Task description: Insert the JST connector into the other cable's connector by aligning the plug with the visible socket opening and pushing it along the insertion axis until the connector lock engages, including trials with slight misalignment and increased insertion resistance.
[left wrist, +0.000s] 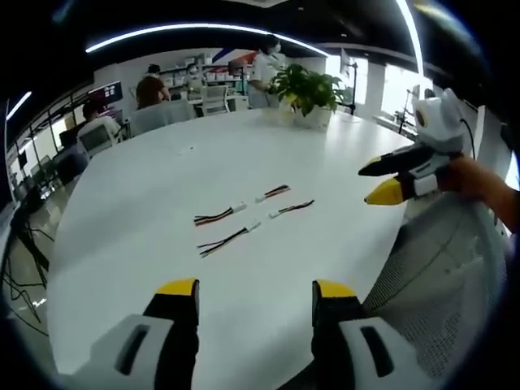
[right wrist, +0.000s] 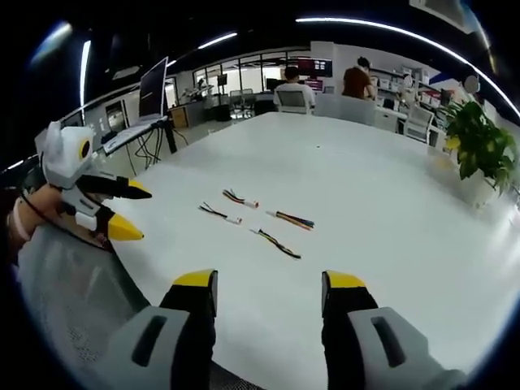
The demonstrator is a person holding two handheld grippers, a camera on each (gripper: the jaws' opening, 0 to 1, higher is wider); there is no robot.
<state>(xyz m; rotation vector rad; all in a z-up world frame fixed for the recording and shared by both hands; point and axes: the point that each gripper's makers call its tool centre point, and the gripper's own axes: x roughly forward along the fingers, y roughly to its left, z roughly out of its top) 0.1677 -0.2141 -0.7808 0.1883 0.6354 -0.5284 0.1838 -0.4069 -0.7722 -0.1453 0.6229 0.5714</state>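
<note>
Now we hold both the left gripper (left wrist: 255,296) and right gripper (right wrist: 270,288) with jaws open and empty above the white tabletop (left wrist: 146,211), where four short multicoloured JST cables (left wrist: 219,215) lie loose; we should pick a mating pair near their connectors.

1. A broad white oval table (left wrist: 162,203) spreads out, its glossy top catching the ceiling lights.
2. At the far end stands a leafy green potted plant (left wrist: 309,89) in a pale pot.
3. Beyond the table, seated people (left wrist: 150,88) work at desks, and one person stands (left wrist: 264,69) by the shelves.
4. Long white strip lights (left wrist: 195,31) curve across the dark ceiling.
5. A dark monitor (right wrist: 154,89) sits on a side desk, probably switched off.
6. Grey mesh fabric (right wrist: 73,284), a chair back perhaps, sits at the near table edge.
</note>
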